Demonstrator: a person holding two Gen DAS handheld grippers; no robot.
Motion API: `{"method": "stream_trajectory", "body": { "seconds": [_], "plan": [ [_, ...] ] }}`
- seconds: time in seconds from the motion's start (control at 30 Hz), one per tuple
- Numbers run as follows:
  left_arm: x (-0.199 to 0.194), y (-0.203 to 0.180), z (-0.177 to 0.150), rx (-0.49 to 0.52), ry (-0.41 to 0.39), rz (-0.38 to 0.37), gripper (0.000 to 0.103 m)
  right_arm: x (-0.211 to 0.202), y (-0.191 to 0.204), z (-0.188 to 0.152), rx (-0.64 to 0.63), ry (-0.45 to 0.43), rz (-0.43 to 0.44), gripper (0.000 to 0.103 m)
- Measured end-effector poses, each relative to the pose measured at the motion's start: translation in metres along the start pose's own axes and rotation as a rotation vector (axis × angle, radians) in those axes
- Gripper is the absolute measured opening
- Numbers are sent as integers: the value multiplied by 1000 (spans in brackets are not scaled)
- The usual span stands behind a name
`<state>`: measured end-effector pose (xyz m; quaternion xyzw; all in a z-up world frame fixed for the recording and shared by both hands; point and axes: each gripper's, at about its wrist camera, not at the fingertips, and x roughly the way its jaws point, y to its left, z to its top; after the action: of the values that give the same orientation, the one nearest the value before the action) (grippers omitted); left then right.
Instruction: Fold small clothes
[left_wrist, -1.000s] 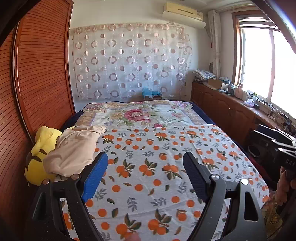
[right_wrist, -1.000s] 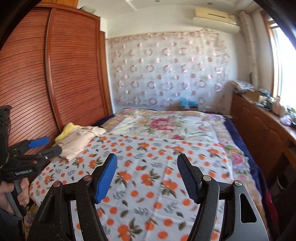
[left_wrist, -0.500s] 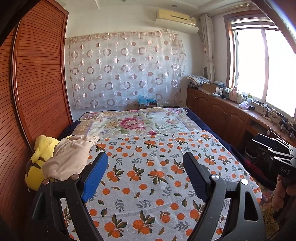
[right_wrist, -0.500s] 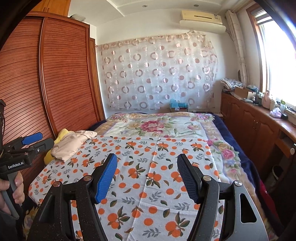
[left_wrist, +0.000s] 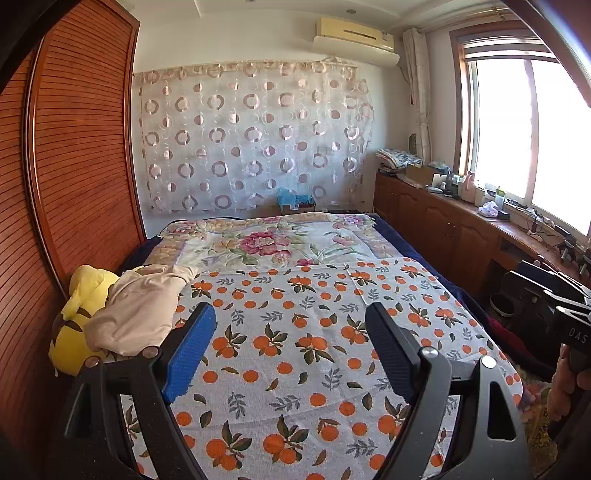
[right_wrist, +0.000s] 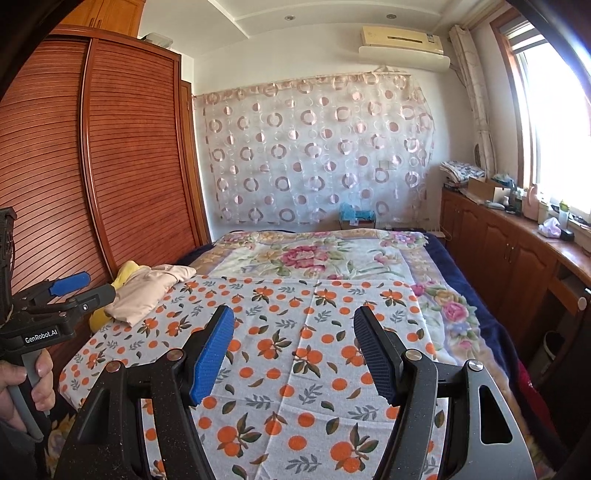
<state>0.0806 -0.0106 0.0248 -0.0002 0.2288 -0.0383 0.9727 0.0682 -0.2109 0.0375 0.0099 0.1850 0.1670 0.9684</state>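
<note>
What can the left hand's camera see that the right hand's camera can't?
Only the left wrist view shows the dark stripes on the yellow plush toy and the right gripper's black body at its right edge. Only the right wrist view shows the left gripper from the side, jaws open, a hand on its grey handle, and the tall wooden wardrobe's top. Both show the crumpled beige garment on the toy, the orange-print white bedsheet, the circle-patterned curtain and the right gripper open and empty.
</note>
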Motion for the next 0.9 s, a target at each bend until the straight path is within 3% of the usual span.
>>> {"method": "stream_trajectory", "body": {
  "seconds": [0.9],
  "plan": [
    [-5, -2, -2, 7, -11, -4, 84, -1, -9, 0, -5, -2, 3, 69]
  ]
}}
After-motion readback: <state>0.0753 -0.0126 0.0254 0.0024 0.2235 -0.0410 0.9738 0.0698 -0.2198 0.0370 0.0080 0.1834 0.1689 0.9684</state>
